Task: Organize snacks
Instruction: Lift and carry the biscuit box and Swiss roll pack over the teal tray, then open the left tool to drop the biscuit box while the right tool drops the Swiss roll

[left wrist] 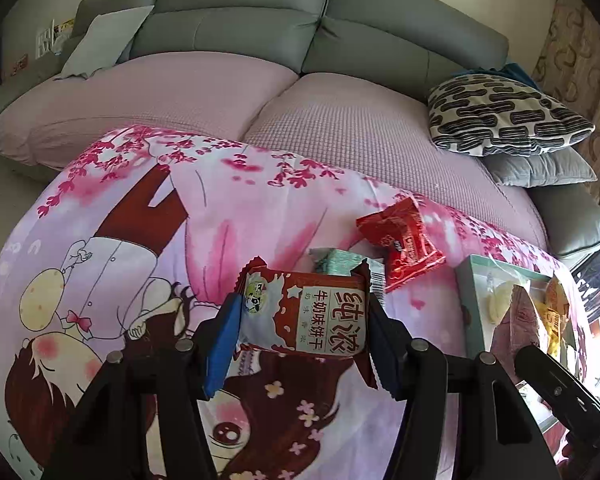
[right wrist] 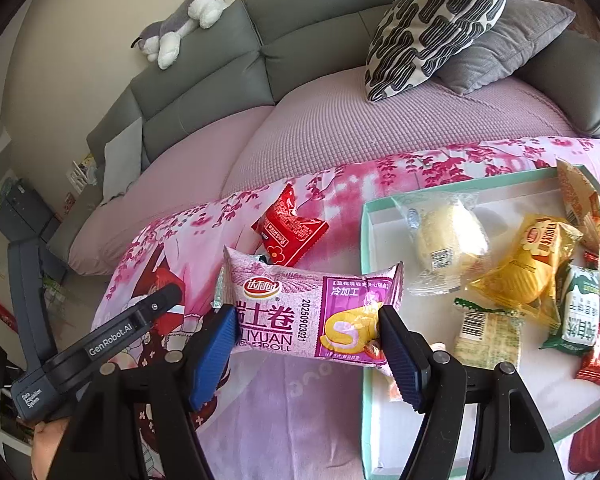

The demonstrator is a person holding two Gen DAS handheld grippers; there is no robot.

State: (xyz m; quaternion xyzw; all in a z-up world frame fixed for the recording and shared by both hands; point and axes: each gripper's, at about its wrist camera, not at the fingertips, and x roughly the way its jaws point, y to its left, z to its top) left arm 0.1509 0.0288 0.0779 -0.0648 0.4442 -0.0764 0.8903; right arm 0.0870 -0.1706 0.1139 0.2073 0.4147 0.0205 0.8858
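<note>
- My left gripper holds a brown biscuit pack crosswise between its fingers; the blue pad presses its left end, the dark pad its right end.
- The pack is lifted clear of the cloth, its printed face turned toward my camera.
- Just beyond that pack lies a teal packet, partly hidden behind it, and right of that a red packet on the cloth.
- My right gripper holds a pink roll pack crosswise; the pads pinch it at both sides near its lower half, so the top stands above my fingers.
- This pack hangs over the cloth, just left of the tray, its right end over the tray's near-left rim.
- In the right wrist view the red packet lies beyond the pink pack, on the cloth, outside the tray.
- Inside the tray: a pale bun in clear wrap at the far left, a yellow packet right of it, a barcode packet nearer, a green-and-white packet and small red wrappers at the right.
- In the left wrist view the tray sits at the right, with my other gripper's handle over its near part.
- A sofa with a patterned cushion stands beyond the cloth.
</note>
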